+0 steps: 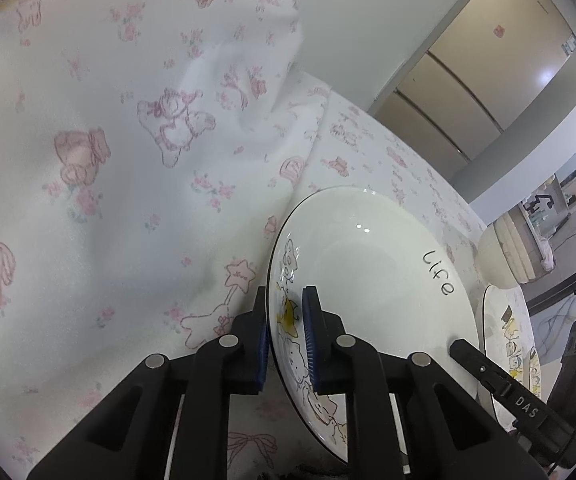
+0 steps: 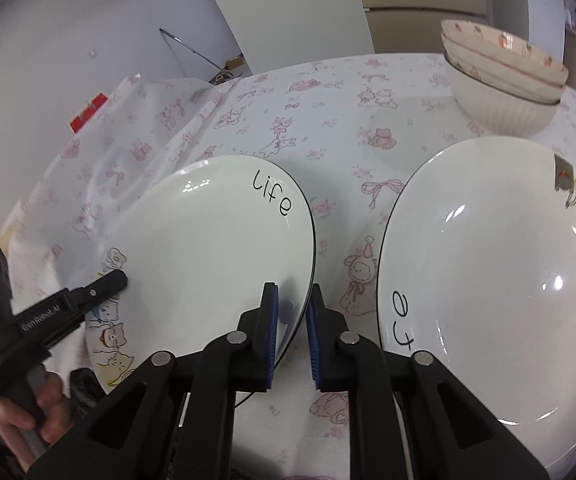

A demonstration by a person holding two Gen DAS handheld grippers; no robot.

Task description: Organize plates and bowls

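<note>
The plate [image 2: 216,248] marked "life" lies on the tablecloth [image 2: 327,112] beside a second plate [image 2: 499,280], and both grippers are clamped on its rim: the left gripper [image 1: 286,336] on the cartoon side, the right gripper [image 2: 291,320] on the opposite edge. This looks like the start of a lift; next it should rise level and go onto the other plate. Both grippers point steeply down.

Pink-printed tablecloth [image 2: 327,92], beige cabinet [image 1: 487,72], red packet [image 2: 88,112].
</note>
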